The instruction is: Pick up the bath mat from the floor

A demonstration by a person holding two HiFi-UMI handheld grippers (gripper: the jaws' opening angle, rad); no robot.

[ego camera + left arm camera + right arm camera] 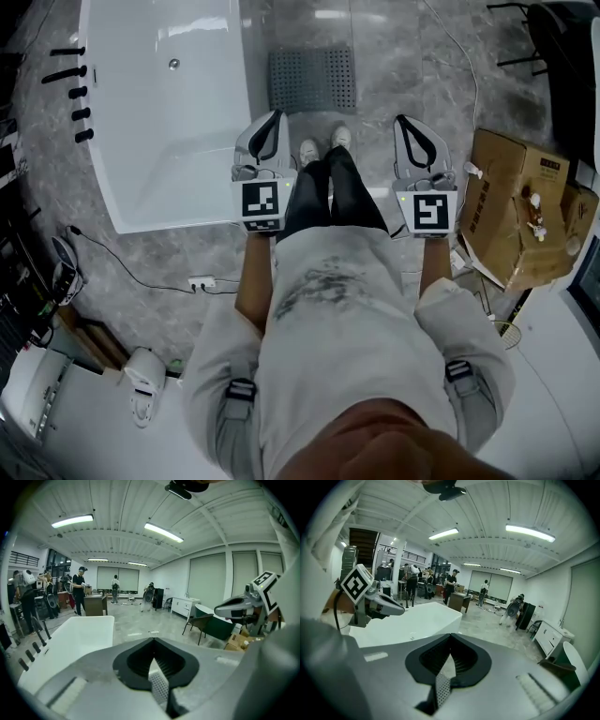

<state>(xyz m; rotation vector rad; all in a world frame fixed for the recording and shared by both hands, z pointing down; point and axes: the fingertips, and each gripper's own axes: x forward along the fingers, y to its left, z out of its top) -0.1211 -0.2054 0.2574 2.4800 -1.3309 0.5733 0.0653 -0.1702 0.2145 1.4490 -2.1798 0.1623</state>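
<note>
The bath mat [312,80] is a grey perforated rectangle lying flat on the marble floor just ahead of the person's shoes [323,146], beside the bathtub. My left gripper [274,115] and right gripper [401,121] are held level at waist height on either side of the person's legs, well above the mat and short of it. Both are shut with nothing in them. A sliver of the mat [160,686] shows in the left gripper view below the closed left gripper [152,640]. The right gripper view shows the same under the closed right gripper [450,636], a strip of mat [440,689].
A white bathtub [159,112] stands left of the mat. Open cardboard boxes [520,206] sit at the right. A power strip with its cable [200,281] lies on the floor at the left. A black chair [553,37] is at far right. Several people stand far across the hall [79,590].
</note>
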